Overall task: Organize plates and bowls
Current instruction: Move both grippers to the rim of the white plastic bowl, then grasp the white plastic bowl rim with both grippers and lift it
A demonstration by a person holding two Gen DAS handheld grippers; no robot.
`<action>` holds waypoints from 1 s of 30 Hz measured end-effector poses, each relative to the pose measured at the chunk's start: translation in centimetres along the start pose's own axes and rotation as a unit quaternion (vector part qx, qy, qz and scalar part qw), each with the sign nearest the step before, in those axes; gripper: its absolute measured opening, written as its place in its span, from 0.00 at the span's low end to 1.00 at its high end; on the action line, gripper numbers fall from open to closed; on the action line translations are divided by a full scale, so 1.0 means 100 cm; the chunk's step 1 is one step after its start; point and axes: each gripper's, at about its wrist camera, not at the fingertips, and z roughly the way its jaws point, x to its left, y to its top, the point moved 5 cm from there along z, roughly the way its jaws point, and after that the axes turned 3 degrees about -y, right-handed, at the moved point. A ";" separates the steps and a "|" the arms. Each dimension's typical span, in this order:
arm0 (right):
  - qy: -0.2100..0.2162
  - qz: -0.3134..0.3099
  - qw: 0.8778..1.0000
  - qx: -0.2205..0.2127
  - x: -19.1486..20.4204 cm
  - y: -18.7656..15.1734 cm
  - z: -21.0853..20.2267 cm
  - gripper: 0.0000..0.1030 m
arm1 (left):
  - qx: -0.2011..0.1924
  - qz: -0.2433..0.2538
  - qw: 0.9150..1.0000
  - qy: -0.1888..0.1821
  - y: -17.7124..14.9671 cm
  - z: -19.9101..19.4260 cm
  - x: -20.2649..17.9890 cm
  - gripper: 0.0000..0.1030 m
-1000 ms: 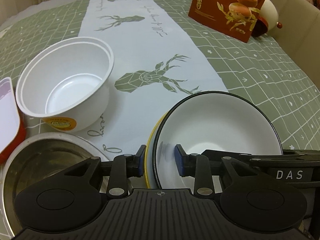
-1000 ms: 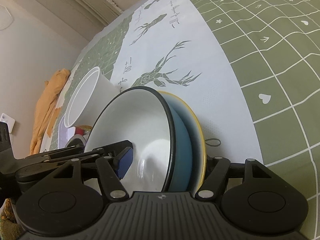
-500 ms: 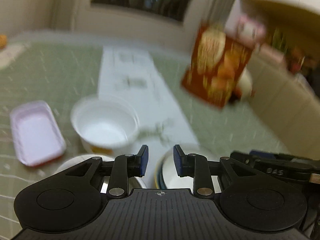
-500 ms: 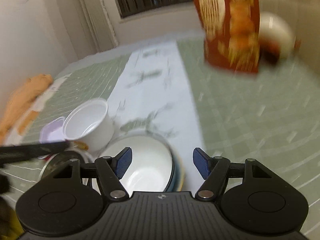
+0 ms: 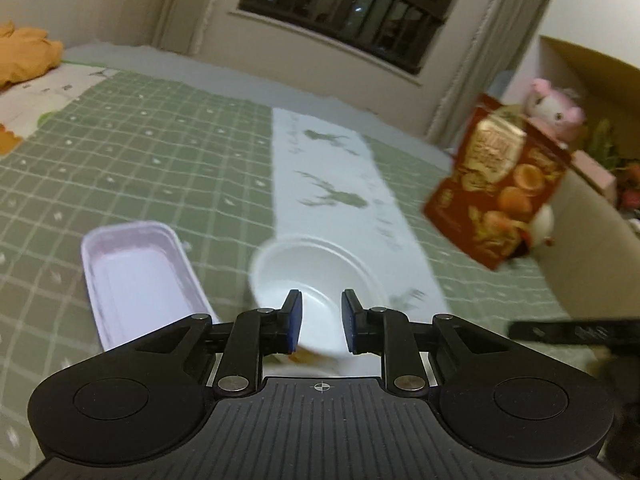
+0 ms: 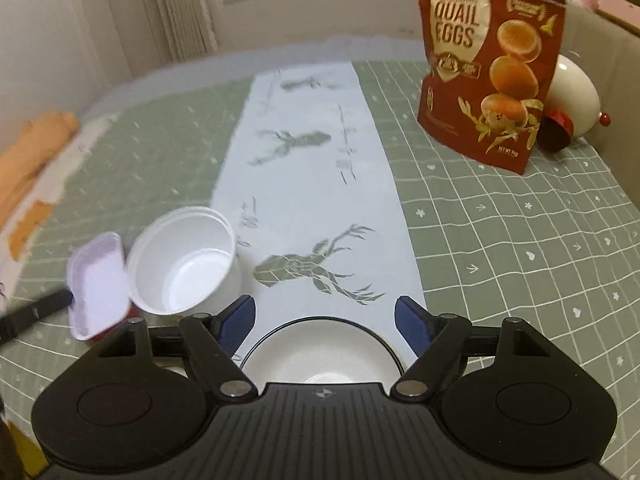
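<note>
A white bowl with a black rim sits on the table just below my right gripper. Its jaws are opening wide, and nothing is between the blue pads. To the left stand a white plastic bowl and a pale pink rectangular tray. My left gripper hangs above the table with the white plastic bowl beyond its tips. Its jaws are closing to a narrow gap with nothing in it. The pink tray lies left of that bowl.
A red quail-egg bag stands at the back right, with a white egg-shaped object behind it. A white deer-print runner crosses the green checked tablecloth. Orange cloth lies far left. The other gripper's black finger juts in at right.
Both grippers have let go of the stacked bowls' rims, risen and tilted up toward the room. The right jaws have widened and the left jaws have narrowed.
</note>
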 end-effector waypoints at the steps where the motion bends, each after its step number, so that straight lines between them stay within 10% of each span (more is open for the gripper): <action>1: 0.002 0.000 1.000 0.000 0.005 0.004 0.003 0.75 | 0.001 -0.002 1.000 0.005 0.008 0.007 0.008 0.23; 18: 0.065 0.040 0.985 0.156 0.096 0.026 0.175 0.74 | 0.106 -0.067 0.992 -0.012 0.004 0.107 0.092 0.25; 30: 0.055 -0.014 0.980 0.190 0.132 0.003 0.197 0.55 | 0.130 -0.059 0.990 -0.017 -0.011 0.135 0.082 0.29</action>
